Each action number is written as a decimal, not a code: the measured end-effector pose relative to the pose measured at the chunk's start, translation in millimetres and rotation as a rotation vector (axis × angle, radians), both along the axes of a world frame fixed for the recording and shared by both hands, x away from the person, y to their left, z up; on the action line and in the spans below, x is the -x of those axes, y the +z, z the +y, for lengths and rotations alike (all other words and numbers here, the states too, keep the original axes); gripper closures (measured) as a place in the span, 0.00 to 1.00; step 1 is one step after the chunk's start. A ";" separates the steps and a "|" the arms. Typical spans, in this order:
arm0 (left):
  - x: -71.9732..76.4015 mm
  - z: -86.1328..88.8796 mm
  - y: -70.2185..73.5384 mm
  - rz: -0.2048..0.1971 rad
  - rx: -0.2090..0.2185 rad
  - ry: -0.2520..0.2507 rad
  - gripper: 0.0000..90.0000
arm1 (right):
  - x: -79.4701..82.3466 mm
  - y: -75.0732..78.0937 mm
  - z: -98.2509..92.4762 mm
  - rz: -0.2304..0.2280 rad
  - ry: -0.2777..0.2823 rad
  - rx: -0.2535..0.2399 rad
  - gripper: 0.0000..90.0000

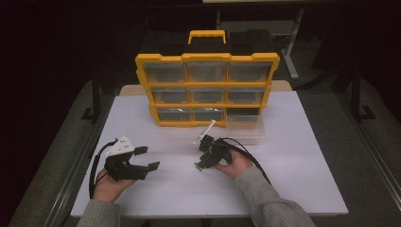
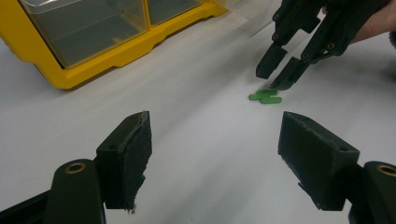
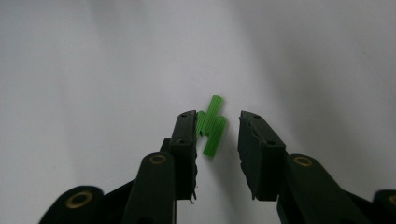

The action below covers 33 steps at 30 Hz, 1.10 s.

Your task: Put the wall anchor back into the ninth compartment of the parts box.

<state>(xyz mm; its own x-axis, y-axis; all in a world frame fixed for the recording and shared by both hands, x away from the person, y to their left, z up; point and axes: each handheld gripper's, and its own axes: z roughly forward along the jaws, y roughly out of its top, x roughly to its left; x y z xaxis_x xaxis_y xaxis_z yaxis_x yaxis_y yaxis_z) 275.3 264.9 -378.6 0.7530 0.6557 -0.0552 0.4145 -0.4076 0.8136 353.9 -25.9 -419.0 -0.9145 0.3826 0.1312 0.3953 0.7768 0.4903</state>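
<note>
Right gripper view: we are bringing the right gripper (image 3: 217,135) down over a small green piece (image 3: 212,125) lying flat on the white table (image 3: 93,70), jaws apart, straddling it, not yet pinching. We are judging it light, stiff, ribbed plastic; gripping across its narrow middle looks safest, since it may skid. Our left gripper (image 2: 215,154) is hovering wide open, holding nothing. Its exact shape is proving hard to make out, and one edge is sitting hidden behind a jaw.

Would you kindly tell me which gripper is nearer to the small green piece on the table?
The right gripper: its jaws straddle the green piece, not yet pressing it. The left gripper sits well off to the side, jaws open.
</note>
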 end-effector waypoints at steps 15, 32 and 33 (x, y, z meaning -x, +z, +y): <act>0.0 1.1 0.7 -0.001 0.002 0.000 0.28 | -1.9 -9.7 2.1 -0.016 0.000 0.032 0.92; -0.2 -1.1 -2.8 0.005 -0.015 0.002 0.27 | -5.6 -9.4 1.5 -0.015 0.043 0.038 0.92; -0.2 -1.0 -2.8 0.005 -0.015 0.003 0.27 | -5.5 -8.8 1.4 -0.018 0.046 0.043 0.92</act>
<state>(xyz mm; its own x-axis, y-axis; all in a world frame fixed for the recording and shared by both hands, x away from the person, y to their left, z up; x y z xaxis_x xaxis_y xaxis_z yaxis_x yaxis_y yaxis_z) 275.5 263.9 -381.4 0.7506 0.6590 -0.0487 0.4198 -0.4186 0.8053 359.4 -24.4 -427.8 -0.9333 0.3452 0.0987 0.3502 0.8145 0.4625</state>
